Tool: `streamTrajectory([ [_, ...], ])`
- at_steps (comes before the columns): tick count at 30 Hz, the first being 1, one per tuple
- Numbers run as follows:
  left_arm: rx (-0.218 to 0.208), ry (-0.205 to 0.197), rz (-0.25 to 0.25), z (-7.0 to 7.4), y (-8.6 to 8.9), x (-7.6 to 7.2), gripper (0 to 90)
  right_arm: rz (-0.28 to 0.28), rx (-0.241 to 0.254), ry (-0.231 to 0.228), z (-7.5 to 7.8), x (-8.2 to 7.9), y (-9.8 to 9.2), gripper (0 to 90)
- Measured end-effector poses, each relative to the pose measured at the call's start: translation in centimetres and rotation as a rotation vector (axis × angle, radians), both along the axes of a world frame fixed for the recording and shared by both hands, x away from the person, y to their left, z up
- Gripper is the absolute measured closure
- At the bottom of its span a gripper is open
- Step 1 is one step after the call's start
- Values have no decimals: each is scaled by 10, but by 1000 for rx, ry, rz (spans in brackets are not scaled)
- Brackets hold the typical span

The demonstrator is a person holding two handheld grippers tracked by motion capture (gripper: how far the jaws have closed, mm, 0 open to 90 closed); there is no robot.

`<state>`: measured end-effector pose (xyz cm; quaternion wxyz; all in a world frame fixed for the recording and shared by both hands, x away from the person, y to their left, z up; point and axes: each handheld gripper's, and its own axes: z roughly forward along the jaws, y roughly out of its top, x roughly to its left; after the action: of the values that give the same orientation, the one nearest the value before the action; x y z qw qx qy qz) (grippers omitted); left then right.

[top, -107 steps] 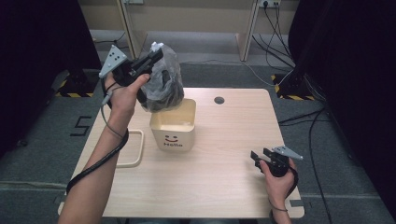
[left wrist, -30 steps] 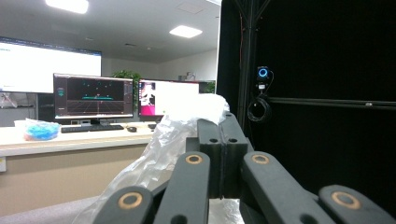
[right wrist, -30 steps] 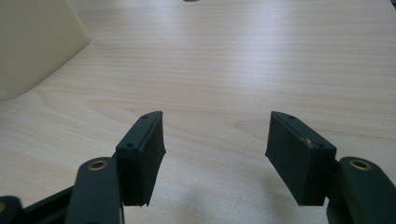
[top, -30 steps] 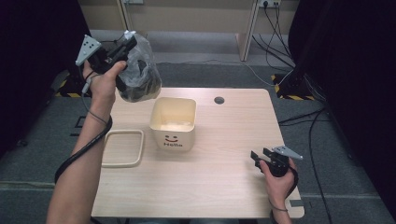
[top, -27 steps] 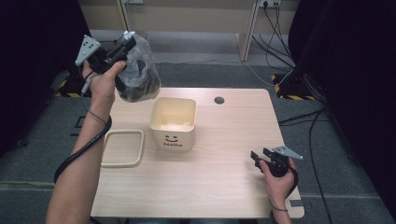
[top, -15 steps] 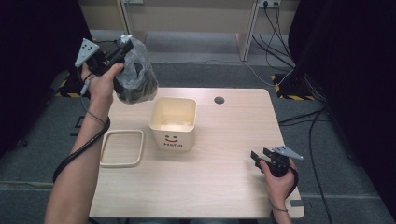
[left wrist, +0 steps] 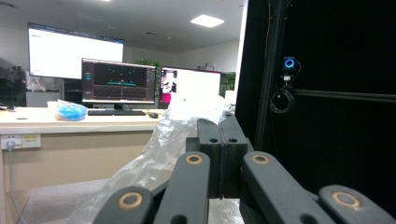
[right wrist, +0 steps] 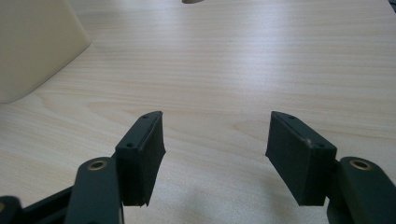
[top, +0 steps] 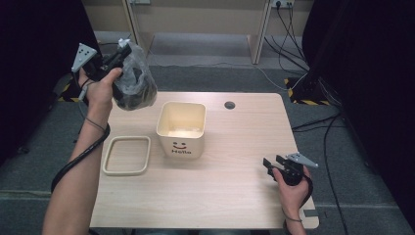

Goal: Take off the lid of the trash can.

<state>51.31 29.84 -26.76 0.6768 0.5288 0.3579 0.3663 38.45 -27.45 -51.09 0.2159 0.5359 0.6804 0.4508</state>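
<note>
The left gripper [top: 120, 51] is clamped on a clear plastic bag of dark contents [top: 133, 85], held above the table's far-left corner. To the right stands an open cream square bin [top: 181, 128]; its cream rectangular lid frame [top: 126, 155] lies left of it. The right gripper [top: 272, 163], jaws apart, rests near-right on the wooden table [top: 235, 196].

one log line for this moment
left gripper: shut on plastic bag, raised left of bin | right gripper: open, idle over table

The plastic bag [top: 133, 85]'s dark contents seem indistinct.
</note>
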Motion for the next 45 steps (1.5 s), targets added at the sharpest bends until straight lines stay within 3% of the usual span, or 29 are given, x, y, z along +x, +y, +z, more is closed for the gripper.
streamTrajectory([
  [16,-5,19,19,-14,10,2,900,1,-8,-1,0,0,1,365],
  [45,-7,60,39,-48,12,13,900,6,-14,3,0,0,1,356],
])
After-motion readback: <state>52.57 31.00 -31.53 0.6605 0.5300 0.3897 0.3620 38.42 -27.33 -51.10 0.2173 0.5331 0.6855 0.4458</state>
